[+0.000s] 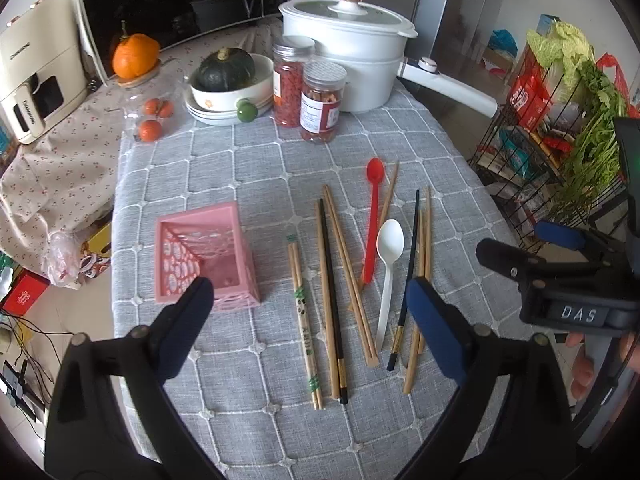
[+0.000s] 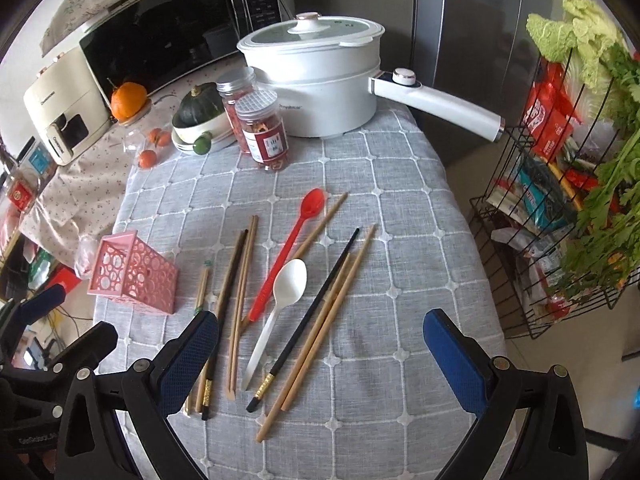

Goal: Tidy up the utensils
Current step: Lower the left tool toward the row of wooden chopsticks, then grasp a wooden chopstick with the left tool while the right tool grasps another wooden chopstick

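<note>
Nothing was put away yet: the pink basket [image 1: 208, 258] stood empty on the desk [image 1: 256, 420], the chopsticks [image 1: 330, 300], red spoon [image 1: 373, 220] and white spoon [image 1: 388, 276] lay beside it, and the left tongs [image 1: 308, 320] and right tongs [image 2: 320, 344] hung wide apart, holding nothing.

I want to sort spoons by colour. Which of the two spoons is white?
The white spoon is the shorter one, lying nearer the cameras; the red spoon beside it is longer and reaches farther toward the jars.
</note>
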`<state>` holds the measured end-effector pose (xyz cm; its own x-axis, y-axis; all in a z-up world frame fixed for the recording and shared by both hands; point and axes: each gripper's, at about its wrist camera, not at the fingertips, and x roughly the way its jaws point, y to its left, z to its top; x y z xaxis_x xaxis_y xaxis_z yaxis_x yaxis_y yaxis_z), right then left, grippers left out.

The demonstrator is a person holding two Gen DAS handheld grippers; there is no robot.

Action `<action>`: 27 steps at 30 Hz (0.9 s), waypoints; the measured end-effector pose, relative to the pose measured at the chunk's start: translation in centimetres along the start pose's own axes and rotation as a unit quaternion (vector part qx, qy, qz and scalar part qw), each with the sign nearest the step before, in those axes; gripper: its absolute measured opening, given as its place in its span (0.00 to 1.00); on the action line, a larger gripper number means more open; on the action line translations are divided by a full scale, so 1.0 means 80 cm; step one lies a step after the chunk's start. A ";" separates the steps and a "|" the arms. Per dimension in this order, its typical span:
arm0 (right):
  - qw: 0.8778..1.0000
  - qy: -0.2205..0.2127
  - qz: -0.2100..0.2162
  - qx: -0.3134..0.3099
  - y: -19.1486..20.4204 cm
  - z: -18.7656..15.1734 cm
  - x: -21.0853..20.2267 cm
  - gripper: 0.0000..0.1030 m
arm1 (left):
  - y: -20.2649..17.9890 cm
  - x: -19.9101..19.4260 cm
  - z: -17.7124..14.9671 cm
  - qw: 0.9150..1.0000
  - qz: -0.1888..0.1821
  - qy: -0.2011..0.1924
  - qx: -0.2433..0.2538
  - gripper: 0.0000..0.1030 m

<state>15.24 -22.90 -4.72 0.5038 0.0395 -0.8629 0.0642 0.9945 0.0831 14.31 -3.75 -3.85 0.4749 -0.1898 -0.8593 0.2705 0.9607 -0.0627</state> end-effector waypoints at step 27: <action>0.986 0.121 0.035 0.113 -0.101 0.002 0.120 1.00 | -0.005 0.209 0.052 0.984 0.047 0.170 -0.007 0.08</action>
<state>19.68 -30.59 -13.59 0.2960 0.1559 -0.9424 0.2408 0.9425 0.2316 25.65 -8.18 -16.07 0.1885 -0.0237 -0.9818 0.2256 0.9740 0.0198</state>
